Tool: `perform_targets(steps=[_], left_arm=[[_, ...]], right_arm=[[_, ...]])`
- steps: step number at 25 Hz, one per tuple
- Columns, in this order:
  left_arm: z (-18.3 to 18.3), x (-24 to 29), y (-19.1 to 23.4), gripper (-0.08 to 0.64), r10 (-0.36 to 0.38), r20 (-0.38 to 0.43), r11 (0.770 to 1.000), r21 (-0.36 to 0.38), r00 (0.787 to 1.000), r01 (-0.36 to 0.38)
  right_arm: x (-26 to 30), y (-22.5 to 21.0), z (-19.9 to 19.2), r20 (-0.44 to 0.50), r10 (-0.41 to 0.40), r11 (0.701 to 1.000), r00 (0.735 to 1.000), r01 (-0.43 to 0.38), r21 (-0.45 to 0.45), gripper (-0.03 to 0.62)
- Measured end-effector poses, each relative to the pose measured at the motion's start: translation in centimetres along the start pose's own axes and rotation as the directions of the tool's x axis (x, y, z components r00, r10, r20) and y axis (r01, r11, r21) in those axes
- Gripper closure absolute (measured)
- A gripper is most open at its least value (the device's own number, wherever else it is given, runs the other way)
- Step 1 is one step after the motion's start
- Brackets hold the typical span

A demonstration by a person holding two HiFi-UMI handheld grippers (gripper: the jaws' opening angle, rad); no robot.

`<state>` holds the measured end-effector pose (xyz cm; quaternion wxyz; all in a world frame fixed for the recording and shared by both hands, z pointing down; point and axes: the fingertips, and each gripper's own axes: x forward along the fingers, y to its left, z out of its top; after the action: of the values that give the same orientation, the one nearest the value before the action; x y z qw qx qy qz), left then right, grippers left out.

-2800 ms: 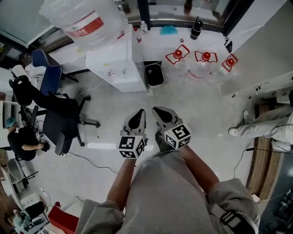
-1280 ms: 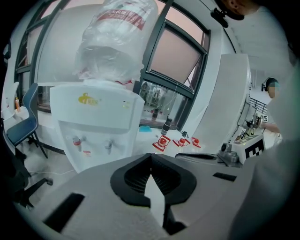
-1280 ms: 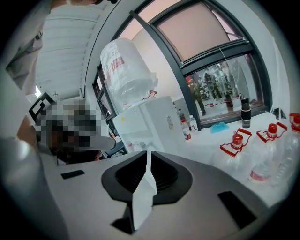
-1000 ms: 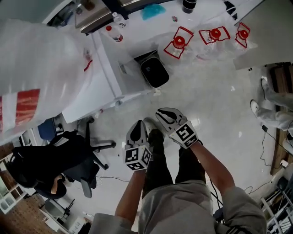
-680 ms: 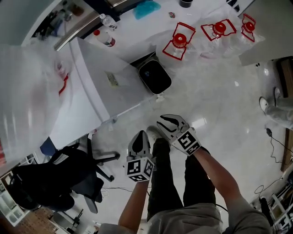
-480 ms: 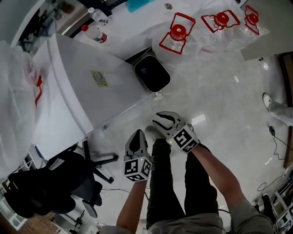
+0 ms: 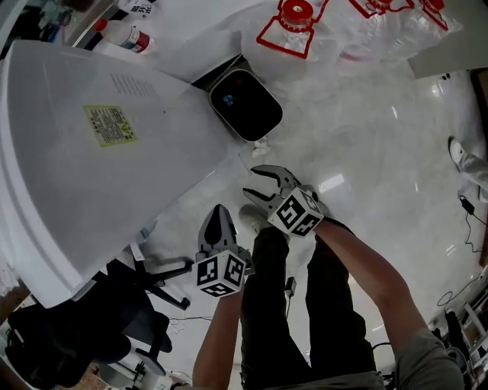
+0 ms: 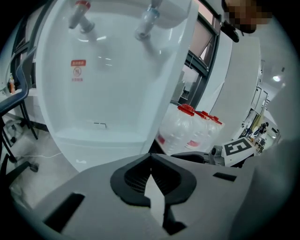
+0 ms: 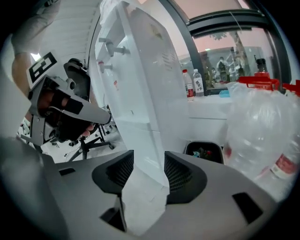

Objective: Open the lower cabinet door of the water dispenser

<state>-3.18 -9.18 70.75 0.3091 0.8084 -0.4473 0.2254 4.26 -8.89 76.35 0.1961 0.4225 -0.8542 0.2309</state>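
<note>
The white water dispenser (image 7: 99,152) fills the left of the head view. In the left gripper view its front (image 8: 108,93) shows two taps on top and, below them, a flat closed panel with a small recess (image 8: 99,124). My left gripper (image 7: 217,217) hangs shut and empty in front of it, apart from the panel. To its right, my right gripper (image 7: 252,181) has just been opening its jaws, and they stand apart with nothing between them. In the right gripper view the dispenser's corner (image 9: 140,93) lies beyond the gap, not touched.
A black waste bin (image 7: 245,105) stands on the floor beside the dispenser. Water bottles with red caps (image 7: 293,23) stand farther back right. A black office chair (image 7: 145,282) is at the left behind the left gripper. The person's legs (image 7: 267,305) are below both grippers.
Both grippers and the head have sunk toward the floor, closer to the dispenser's lower part. The right gripper's jaws have spread from nearly shut to wide. The left gripper stays shut.
</note>
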Motion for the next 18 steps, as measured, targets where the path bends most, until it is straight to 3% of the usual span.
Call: perform_targets(steps=[7, 12, 18], left_arm=[[-1.2, 2.6, 2.8, 0.552, 0.043, 0.037, 0.998, -0.049, 0.998, -0.041], [-1.8, 3.4, 3.4, 0.551, 0.05, 0.048, 0.998, -0.042, 0.998, -0.048], [-2.5, 3.0, 4.4, 0.552, 0.081, 0.045, 0.995, -0.067, 0.996, -0.078]], right_arm=[[4.9, -2.3, -1.4, 0.009, 0.01, 0.995, 1.0, -0.009, -0.099, 0.371], [8.4, -3.1, -1.2, 0.0, 0.023, 0.989, 1.0, -0.022, -0.143, 0.341], [10.5, -3.5, -1.1, -0.017, 0.027, 0.98, 0.999, -0.03, -0.198, 0.337]])
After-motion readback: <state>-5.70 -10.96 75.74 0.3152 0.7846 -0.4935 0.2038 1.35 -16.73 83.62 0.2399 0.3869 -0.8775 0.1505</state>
